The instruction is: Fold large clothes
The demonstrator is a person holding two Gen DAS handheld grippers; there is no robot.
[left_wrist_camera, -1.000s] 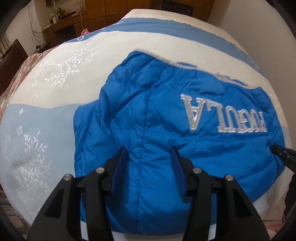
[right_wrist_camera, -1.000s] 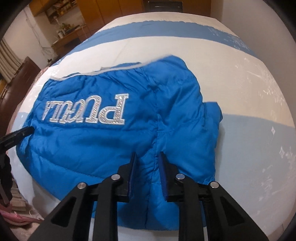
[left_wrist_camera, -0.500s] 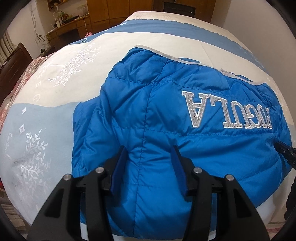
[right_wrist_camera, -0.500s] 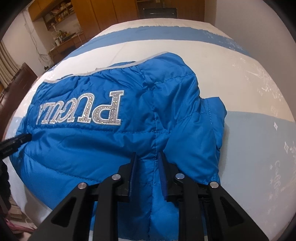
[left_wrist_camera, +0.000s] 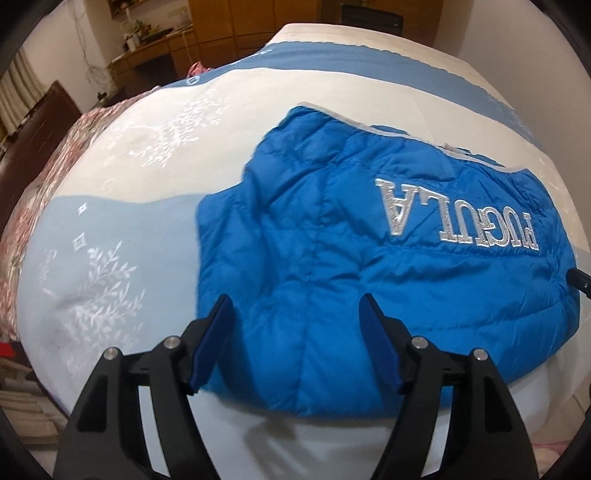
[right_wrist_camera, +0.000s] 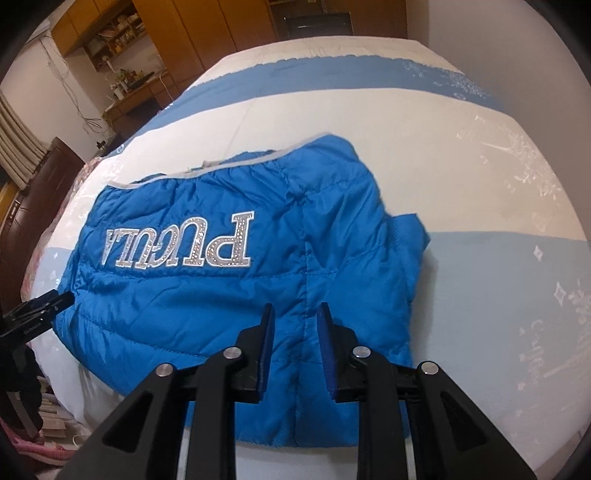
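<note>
OK, we see the blue puffer jacket (left_wrist_camera: 369,236) lying folded and flat on the bedspread (left_wrist_camera: 122,229), silver lettering (right_wrist_camera: 181,240) face up and upside down to us. Our left gripper (left_wrist_camera: 295,306) hovers over the near hem, jaws spread wide, nothing between them. Our right gripper (right_wrist_camera: 295,314) sits at the other end of that hem, jaws narrowed around a vertical seam; we cannot tell whether they actually pinch the fabric. Each gripper's tip shows at the far edge of the other's view. A wooden cabinet (right_wrist_camera: 207,33) stands beyond the bed.
</note>
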